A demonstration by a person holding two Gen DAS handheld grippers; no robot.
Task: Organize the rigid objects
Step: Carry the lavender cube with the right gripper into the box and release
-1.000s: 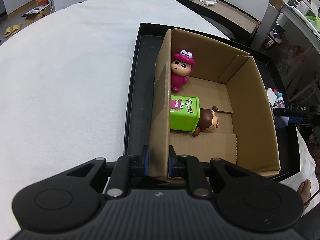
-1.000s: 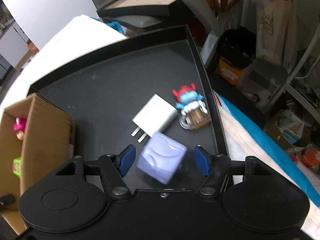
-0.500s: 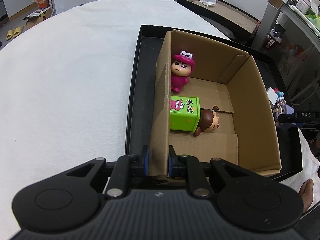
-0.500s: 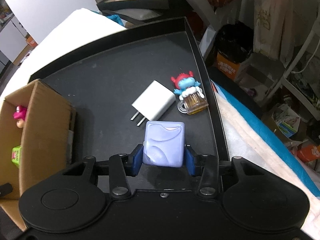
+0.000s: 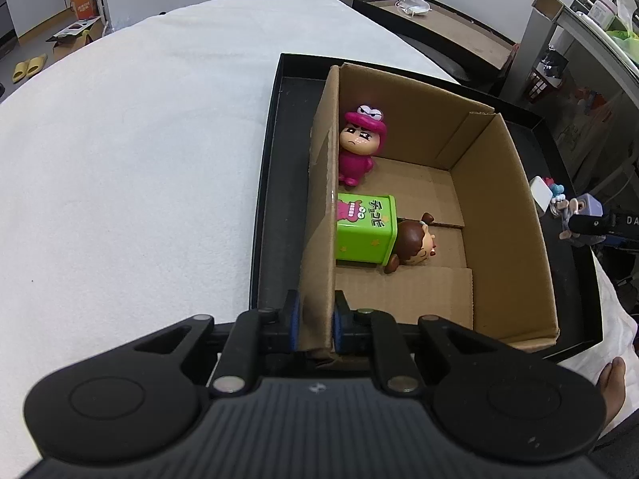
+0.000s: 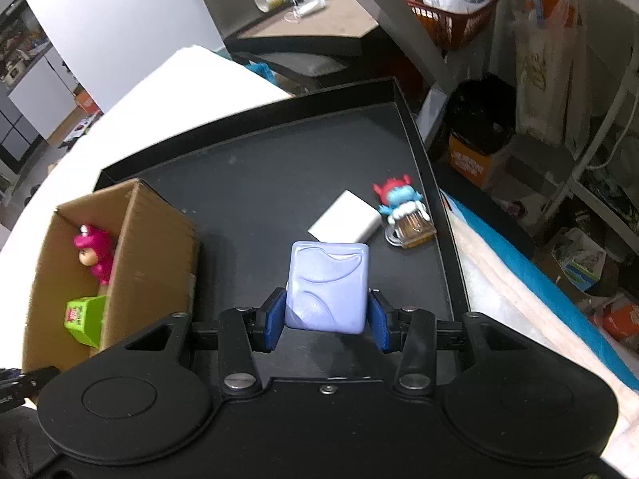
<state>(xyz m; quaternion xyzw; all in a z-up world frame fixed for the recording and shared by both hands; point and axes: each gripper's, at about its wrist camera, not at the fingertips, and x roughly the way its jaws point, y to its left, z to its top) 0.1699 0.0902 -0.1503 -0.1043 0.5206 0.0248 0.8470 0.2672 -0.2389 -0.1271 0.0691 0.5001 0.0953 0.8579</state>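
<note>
My left gripper is shut on the near end of the left wall of the cardboard box. Inside the box stand a pink figurine, a green toy box and a brown-haired doll lying beside it. My right gripper is shut on a pale purple cube, held above the black tray. The same cube shows at the far right of the left wrist view. A white charger and a blue figurine with a mug lie on the tray beyond the cube.
The tray sits on a white-covered table. The cardboard box occupies the tray's left part in the right wrist view. Beside the table are a dark desk, a red basket and clutter on the floor. A person's hand shows at the lower right.
My right gripper closed on the purple cube and lifted it off the tray, drawing back from the charger and figurine. The left gripper stayed on the box wall.
</note>
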